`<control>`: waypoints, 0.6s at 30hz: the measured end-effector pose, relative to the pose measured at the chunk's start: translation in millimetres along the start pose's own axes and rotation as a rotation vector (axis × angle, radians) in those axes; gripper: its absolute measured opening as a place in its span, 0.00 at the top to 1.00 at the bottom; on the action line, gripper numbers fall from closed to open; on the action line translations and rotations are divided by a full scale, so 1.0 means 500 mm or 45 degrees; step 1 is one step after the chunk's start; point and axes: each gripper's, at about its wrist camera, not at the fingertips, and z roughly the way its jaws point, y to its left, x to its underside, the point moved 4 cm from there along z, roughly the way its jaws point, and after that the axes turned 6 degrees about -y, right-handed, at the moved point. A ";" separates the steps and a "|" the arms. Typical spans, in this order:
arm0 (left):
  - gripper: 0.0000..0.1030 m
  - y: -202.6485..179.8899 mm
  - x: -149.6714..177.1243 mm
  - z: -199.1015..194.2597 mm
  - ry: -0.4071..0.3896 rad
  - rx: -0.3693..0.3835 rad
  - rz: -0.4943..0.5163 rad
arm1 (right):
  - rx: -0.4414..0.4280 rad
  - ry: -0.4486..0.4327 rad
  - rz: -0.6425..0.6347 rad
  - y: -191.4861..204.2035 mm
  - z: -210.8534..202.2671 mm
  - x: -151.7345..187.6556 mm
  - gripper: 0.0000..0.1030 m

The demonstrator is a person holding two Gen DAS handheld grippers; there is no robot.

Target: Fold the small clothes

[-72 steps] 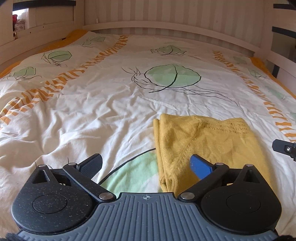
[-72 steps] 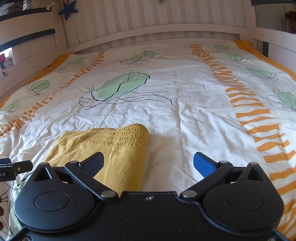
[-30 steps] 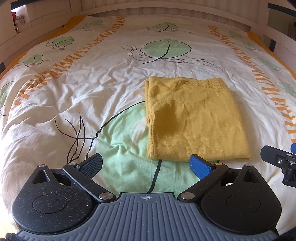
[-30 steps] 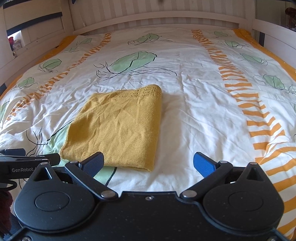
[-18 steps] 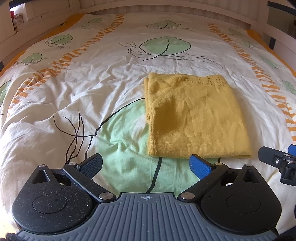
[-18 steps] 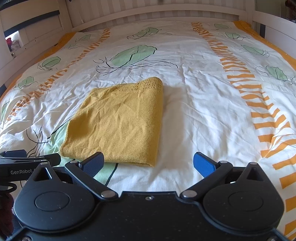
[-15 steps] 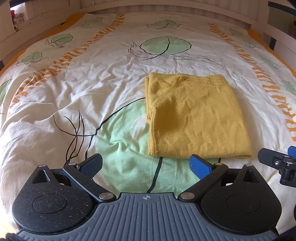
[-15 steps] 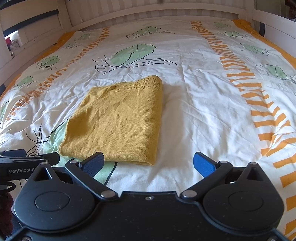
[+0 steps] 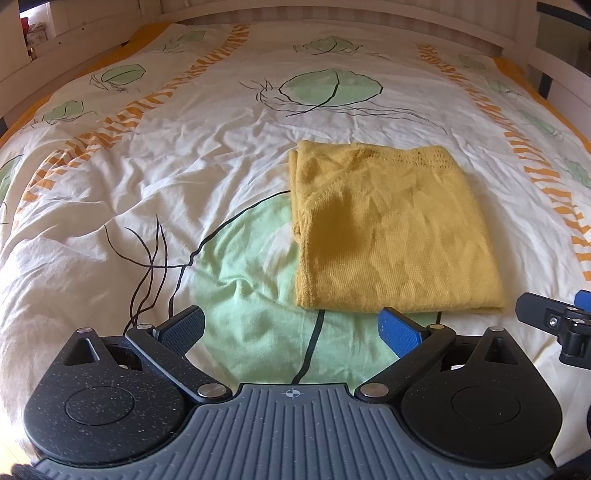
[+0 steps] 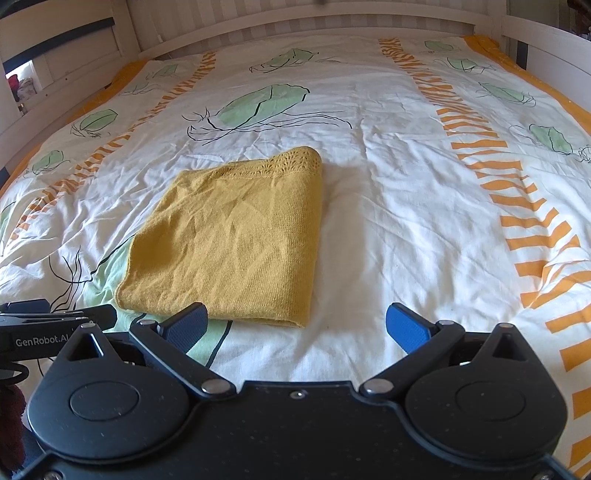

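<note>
1. A big bed fills both views. It has a white cover with green leaf shapes, thin black lines and orange striped bands. A pale wooden bed frame with slats goes around the far end and the sides.

2. A yellow knitted cloth lies folded flat on the bed, shaped like a neat rectangle. Its near edge rests partly on a big green leaf shape on the cover. The far edge has a row of little knitted holes. Folded layers show along its left side in the left wrist view.

3. The left claw is open wide and holds nothing. It sits low over the bed, just before the near edge of the yellow knitted cloth. The cloth lies ahead of it and to the right. The blue right fingertip is just beside the cloth's near edge, but I cannot tell if it touches. In the right wrist view the left claw pokes in from the left edge.

4. The right claw is open wide too, and empty. The cloth lies ahead of it and to the left. Its dark left fingertip sits in front of the cloth's near edge. Its blue right fingertip is over bare white cover. A part of this claw shows at the right edge of the left wrist view.
</note>
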 end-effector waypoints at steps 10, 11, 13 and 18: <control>0.02 0.002 0.002 0.004 0.008 -0.002 -0.005 | -0.004 0.007 0.004 0.001 0.004 0.001 0.01; 0.02 0.002 0.002 0.004 0.008 -0.001 -0.004 | -0.004 0.009 0.004 0.001 0.005 0.001 0.01; 0.02 0.002 0.002 0.004 0.008 -0.001 -0.006 | -0.006 0.010 0.005 0.002 0.006 0.001 0.01; 0.02 0.003 0.004 0.006 0.014 0.002 -0.004 | -0.006 0.010 0.005 0.002 0.007 0.001 0.01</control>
